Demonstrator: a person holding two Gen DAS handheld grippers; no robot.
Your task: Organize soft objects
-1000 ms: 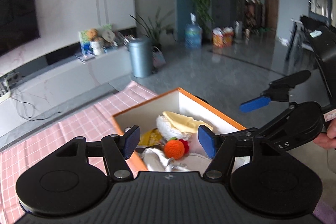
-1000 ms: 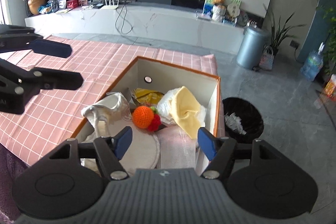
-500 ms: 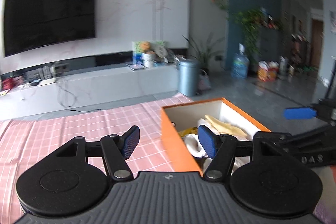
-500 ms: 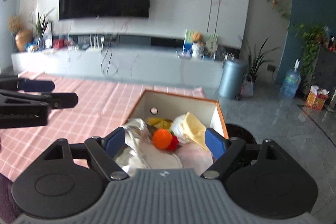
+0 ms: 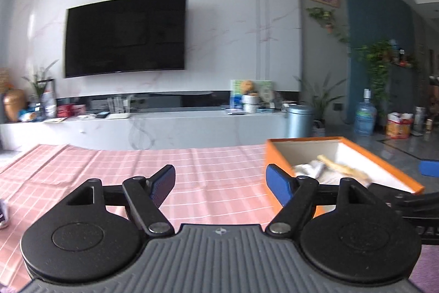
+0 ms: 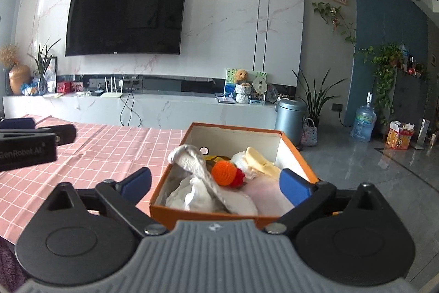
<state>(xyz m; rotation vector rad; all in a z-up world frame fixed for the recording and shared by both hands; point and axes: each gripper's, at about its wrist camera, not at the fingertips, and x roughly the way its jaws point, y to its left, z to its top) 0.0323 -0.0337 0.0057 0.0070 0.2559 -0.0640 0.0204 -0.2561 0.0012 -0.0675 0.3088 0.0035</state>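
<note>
An orange box (image 6: 299, 158) stands at the right end of the pink checked tablecloth (image 6: 109, 150). Inside lie white cloths (image 6: 192, 166), an orange knitted ball (image 6: 224, 173) with a red bit, a pale yellow cloth (image 6: 260, 159) and a pinkish cloth. My right gripper (image 6: 216, 183) faces the box's near wall with its jaws opening and nothing between them. My left gripper (image 5: 221, 183) hovers over the tablecloth (image 5: 205, 177) left of the box (image 5: 384, 169), jaws opening and empty. The left view shows only part of the cloths (image 5: 315, 168).
Beyond the table run a white TV bench (image 6: 164, 109) and a wall TV (image 6: 123, 21). A grey bin (image 6: 290, 117), plants and a water bottle (image 6: 362, 122) stand on the grey floor at the right. The table's right edge lies just past the box.
Both grippers have drawn back from above the box, sunk lower and levelled out, so the wall and TV now fill the views. Both pairs of jaws stand wider apart.
</note>
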